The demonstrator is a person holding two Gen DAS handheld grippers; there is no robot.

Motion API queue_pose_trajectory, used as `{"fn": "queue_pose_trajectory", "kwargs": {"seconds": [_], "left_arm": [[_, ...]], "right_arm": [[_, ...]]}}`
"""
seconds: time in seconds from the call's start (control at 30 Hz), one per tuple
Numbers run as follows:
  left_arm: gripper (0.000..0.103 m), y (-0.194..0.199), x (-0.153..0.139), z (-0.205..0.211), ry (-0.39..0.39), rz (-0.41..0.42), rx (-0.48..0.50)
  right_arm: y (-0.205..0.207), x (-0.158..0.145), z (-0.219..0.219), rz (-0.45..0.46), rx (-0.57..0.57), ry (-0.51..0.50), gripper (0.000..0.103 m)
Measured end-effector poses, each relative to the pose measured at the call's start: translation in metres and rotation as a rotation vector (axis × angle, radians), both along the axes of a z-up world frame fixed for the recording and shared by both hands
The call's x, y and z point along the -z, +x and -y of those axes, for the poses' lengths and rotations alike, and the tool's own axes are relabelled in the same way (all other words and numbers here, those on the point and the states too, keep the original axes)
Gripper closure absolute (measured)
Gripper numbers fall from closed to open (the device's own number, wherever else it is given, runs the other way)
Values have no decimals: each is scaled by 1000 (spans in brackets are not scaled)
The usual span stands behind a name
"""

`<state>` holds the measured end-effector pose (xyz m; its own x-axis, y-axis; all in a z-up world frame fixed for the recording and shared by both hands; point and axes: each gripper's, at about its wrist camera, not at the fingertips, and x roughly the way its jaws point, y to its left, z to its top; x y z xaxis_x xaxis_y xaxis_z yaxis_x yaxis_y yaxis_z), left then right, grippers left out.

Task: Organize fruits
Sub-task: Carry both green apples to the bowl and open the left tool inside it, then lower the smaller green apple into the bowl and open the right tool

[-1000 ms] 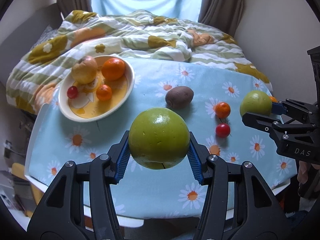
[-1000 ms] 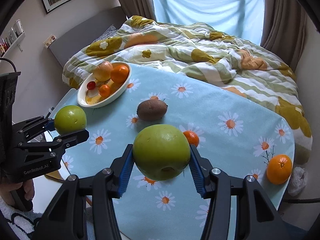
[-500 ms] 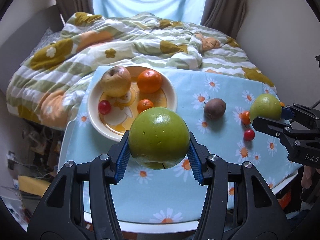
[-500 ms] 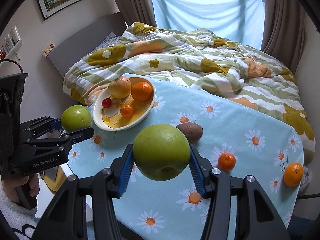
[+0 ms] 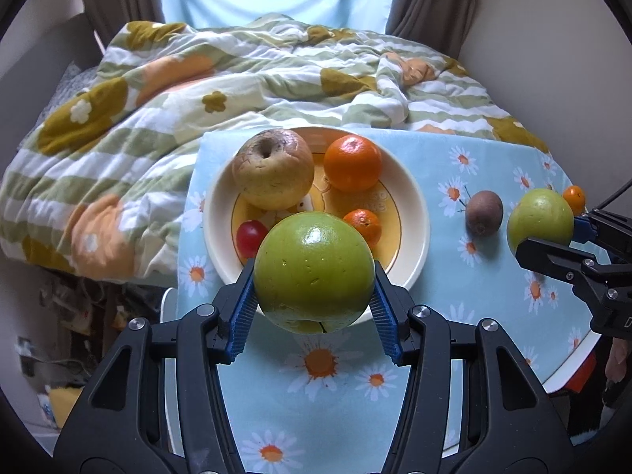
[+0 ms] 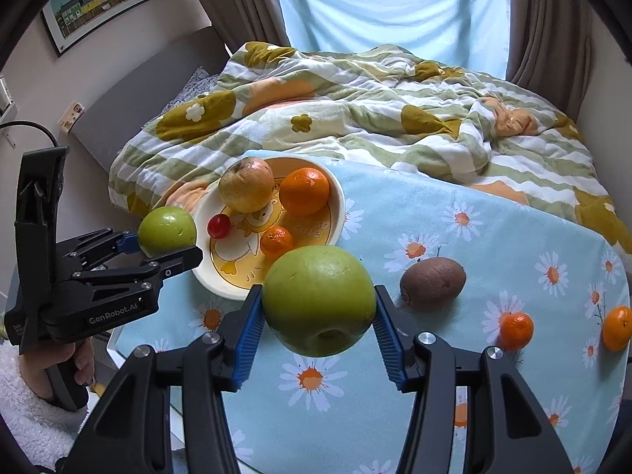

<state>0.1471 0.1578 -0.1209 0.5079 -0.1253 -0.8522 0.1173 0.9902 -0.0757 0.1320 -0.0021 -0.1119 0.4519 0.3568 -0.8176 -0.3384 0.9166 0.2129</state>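
Observation:
My left gripper [image 5: 314, 278] is shut on a green apple [image 5: 314, 268], held just above the near rim of the cream bowl [image 5: 414, 205]. The bowl holds a yellowish apple [image 5: 272, 173], an orange [image 5: 352, 162], a small mandarin [image 5: 363, 226] and a red cherry tomato [image 5: 251, 234]. My right gripper [image 6: 319, 308] is shut on a second green apple [image 6: 319, 300], in the air over the cloth to the right of the bowl [image 6: 339, 197]. In the right wrist view the left gripper [image 6: 166, 243] and its apple [image 6: 167, 231] hang at the bowl's left edge.
A kiwi [image 6: 432, 282], a mandarin [image 6: 515, 330] and an orange [image 6: 617, 328] lie on the daisy tablecloth [image 6: 493, 237] to the right. A bed with a striped duvet [image 5: 256, 79] runs behind the table. A hand in a fluffy sleeve [image 6: 39, 407] grips the left handle.
Both grippers have travelled left across the table with their apples still held. The bowl has come from the far left to directly ahead of the left gripper.

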Motion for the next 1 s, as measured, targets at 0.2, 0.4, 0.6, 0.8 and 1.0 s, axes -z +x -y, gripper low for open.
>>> {"fn": "queue_pose_trajectory", "kwargs": {"seconds": [0.2, 0.4, 0.6, 0.8, 1.0], "left_arm": [[44, 18, 23, -11, 4, -33, 90], [44, 32, 41, -11, 18, -64, 180], [44, 40, 44, -5, 58, -56, 231], [0, 34, 28, -2, 72, -6, 245], [0, 21, 13, -4, 45, 10, 240]], "right_arm": [[6, 11, -15, -12, 72, -2, 54], [5, 16, -20, -22, 153, -5, 54], [0, 18, -18, -36, 215, -14, 54], [-2, 11, -15, -39, 243, -25, 54], [-3, 1, -17, -37, 234, -42, 54]]}}
